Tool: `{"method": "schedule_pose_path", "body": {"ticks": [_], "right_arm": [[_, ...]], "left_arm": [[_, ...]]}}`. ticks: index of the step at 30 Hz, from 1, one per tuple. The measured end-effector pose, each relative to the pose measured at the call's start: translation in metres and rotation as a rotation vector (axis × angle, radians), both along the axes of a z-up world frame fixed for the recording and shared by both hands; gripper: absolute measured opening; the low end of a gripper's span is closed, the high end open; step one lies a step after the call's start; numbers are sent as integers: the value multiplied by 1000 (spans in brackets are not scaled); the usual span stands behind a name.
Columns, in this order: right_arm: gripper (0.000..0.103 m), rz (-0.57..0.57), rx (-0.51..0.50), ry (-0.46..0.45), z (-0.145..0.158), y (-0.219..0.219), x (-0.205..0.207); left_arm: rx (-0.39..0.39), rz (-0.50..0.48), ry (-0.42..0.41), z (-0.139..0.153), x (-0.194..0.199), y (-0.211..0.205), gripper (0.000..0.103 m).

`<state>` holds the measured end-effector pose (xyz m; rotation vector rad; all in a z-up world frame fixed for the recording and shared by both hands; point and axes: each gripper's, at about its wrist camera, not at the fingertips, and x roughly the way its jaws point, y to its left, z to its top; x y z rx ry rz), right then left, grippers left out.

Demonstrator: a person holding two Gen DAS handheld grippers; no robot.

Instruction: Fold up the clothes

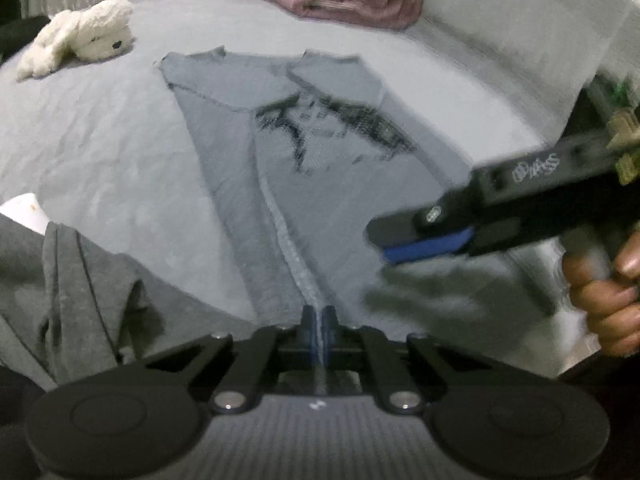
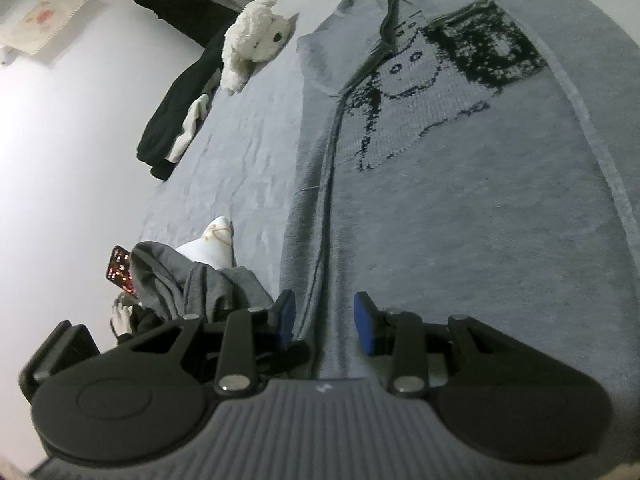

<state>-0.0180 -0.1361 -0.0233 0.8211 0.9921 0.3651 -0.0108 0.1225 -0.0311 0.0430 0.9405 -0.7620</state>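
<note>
Shirt (image 1: 320, 176), grey with a black print, lies flat mid-bed (image 1: 100, 140), hem at the near edge. Left gripper (image 1: 319, 320) is clenched on a hem fold; right gripper (image 2: 324, 320) stands released over the shirt. Toy (image 1: 80, 36) lies by the far edge.

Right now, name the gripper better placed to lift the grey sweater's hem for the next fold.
Left. The left gripper is already shut on the grey sweater at its near edge. The right gripper stands open, its blue pads apart over the cloth, gripping nothing. Probably the left lifts first.
</note>
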Motion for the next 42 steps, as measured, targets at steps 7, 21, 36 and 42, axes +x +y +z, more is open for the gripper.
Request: {"method": "schedule_pose_path", "body": {"ticks": [7, 21, 36, 42], "right_arm": [[25, 70, 62, 37, -13, 10, -1], [25, 334, 162, 146, -38, 36, -43], [39, 395, 150, 18, 4, -21, -64], [39, 254, 150, 1, 4, -40, -42]], "left_arm": [[-203, -2, 60, 15, 4, 22, 3], [-280, -3, 190, -3, 20, 6, 3], [-189, -108, 276, -25, 24, -21, 5], [-215, 10, 152, -17, 37, -9, 5]]}}
